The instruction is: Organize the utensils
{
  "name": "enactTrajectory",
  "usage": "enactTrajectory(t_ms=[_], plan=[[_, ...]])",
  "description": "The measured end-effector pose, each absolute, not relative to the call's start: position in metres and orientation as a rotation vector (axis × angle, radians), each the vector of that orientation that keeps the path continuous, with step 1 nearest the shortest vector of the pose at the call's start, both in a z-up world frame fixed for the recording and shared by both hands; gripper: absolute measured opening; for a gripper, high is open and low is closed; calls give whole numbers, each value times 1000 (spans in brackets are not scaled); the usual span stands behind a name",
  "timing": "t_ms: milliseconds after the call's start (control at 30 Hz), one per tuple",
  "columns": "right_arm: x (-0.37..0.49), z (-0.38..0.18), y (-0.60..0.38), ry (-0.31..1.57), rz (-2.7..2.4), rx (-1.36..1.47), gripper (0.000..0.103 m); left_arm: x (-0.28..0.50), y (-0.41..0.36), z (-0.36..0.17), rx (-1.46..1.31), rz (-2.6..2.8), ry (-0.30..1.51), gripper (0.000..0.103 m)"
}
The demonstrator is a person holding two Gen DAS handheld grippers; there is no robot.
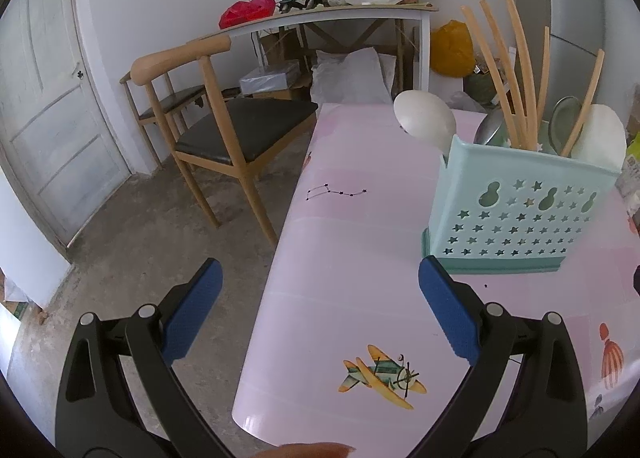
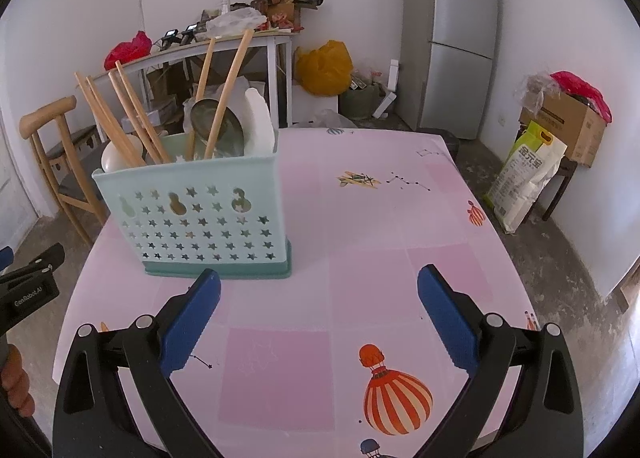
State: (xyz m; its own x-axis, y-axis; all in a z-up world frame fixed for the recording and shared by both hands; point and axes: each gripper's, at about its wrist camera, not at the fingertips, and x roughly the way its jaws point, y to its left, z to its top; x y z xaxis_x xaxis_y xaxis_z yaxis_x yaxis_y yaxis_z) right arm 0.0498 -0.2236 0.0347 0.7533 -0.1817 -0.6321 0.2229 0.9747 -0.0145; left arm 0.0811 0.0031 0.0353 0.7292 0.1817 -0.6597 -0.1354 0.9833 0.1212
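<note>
A pale teal utensil holder (image 1: 520,213) (image 2: 200,217) with star-shaped holes stands on the pink table (image 1: 352,258) (image 2: 360,242). Several wooden chopsticks (image 1: 516,69) (image 2: 120,113), white spoons (image 1: 426,119) (image 2: 260,121) and a metal ladle (image 2: 218,125) stick up out of it. My left gripper (image 1: 320,282) is open over the table's left edge, short of the holder, with nothing between its fingers. My right gripper (image 2: 318,288) is open just in front of the holder, holding nothing. The left gripper's black body (image 2: 28,290) shows at the right wrist view's left edge.
Wooden chairs (image 1: 224,125) (image 2: 52,153) stand left of the table. A cluttered side table (image 1: 332,13) (image 2: 224,41), a yellow bag (image 2: 324,67) and a grey fridge (image 2: 452,37) line the back wall. A cardboard box (image 2: 564,125) and a rice sack (image 2: 528,173) sit at the right.
</note>
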Motion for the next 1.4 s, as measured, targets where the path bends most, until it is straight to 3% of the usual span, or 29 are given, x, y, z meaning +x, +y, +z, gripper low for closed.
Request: enactTrajectory(t_ms=[1400], plan=[[47,41,-217,675,-206,48,96,81,2,36,52,162,737,95]])
